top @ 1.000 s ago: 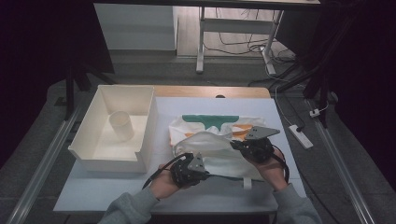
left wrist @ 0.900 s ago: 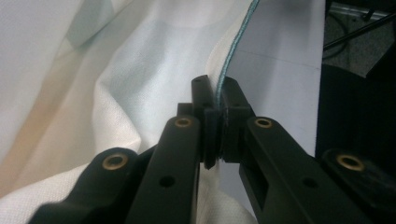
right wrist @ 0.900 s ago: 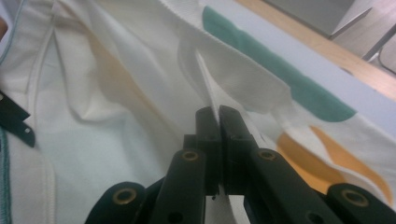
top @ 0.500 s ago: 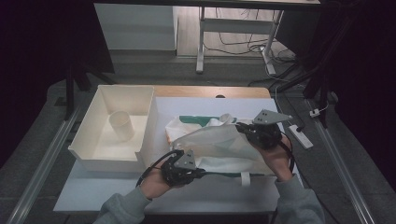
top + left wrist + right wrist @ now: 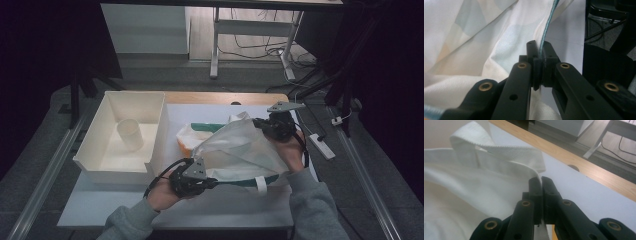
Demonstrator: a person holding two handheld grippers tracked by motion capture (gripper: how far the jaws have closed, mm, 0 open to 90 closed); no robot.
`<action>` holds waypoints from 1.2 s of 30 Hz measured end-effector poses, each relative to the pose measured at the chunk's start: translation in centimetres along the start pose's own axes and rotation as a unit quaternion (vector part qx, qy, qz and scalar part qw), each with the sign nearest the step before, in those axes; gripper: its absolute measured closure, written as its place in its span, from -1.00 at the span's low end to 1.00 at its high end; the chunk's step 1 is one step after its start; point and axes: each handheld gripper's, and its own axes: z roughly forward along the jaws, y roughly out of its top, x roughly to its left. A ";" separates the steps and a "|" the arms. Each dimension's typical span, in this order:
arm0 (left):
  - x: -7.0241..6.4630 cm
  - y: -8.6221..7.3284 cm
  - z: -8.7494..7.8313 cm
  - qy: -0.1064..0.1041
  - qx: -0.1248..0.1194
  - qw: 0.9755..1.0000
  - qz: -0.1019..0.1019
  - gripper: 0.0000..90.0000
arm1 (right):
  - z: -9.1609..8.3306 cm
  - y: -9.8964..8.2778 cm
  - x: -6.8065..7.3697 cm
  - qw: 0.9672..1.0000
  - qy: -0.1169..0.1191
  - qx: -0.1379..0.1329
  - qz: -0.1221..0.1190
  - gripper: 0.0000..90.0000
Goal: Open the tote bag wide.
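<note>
Bench (image 5: pixel 200 212): white top, wood far edge | room: dark, grey floor | left hand-held gripper (image 5: pixel 541 53), right hand-held gripper (image 5: pixel 541 182): each clamped on white cloth bag (image 5: pixel 240 150)

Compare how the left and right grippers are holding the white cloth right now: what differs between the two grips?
The left gripper pinches a teal-piped edge of the white cloth, near the front of the table; the right gripper pinches a plain white folded edge toward the far side. In the high view the left gripper sits low by the table, while the right gripper holds its edge lifted. Both are shut on the cloth, which stretches between them.
</note>
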 end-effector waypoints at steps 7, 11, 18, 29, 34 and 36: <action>0.1 -0.1 0.6 -0.003 0.008 1.000 0.001 0.94 | 2.1 -0.4 -1.4 1.000 -0.015 0.012 0.011 0.95; 0.2 -0.2 1.0 -0.004 0.011 1.000 -0.003 0.94 | 3.5 -0.7 -2.1 0.999 -0.024 0.018 0.020 0.95; 0.4 -0.2 1.9 -0.004 0.022 1.000 -0.003 0.94 | 6.4 -1.5 -3.0 0.998 -0.031 0.035 0.032 0.95; 1.1 -0.3 3.0 -0.007 0.031 0.999 -0.014 0.93 | 10.2 -3.7 -3.8 0.995 -0.015 0.071 0.062 0.95; 1.3 -0.4 3.4 -0.009 0.035 0.999 -0.018 0.93 | 10.9 -4.5 -4.0 0.994 -0.004 0.082 0.074 0.95; 1.3 -0.4 3.4 -0.009 0.035 0.999 -0.020 0.93 | 11.0 -4.6 -4.0 0.994 -0.003 0.083 0.075 0.95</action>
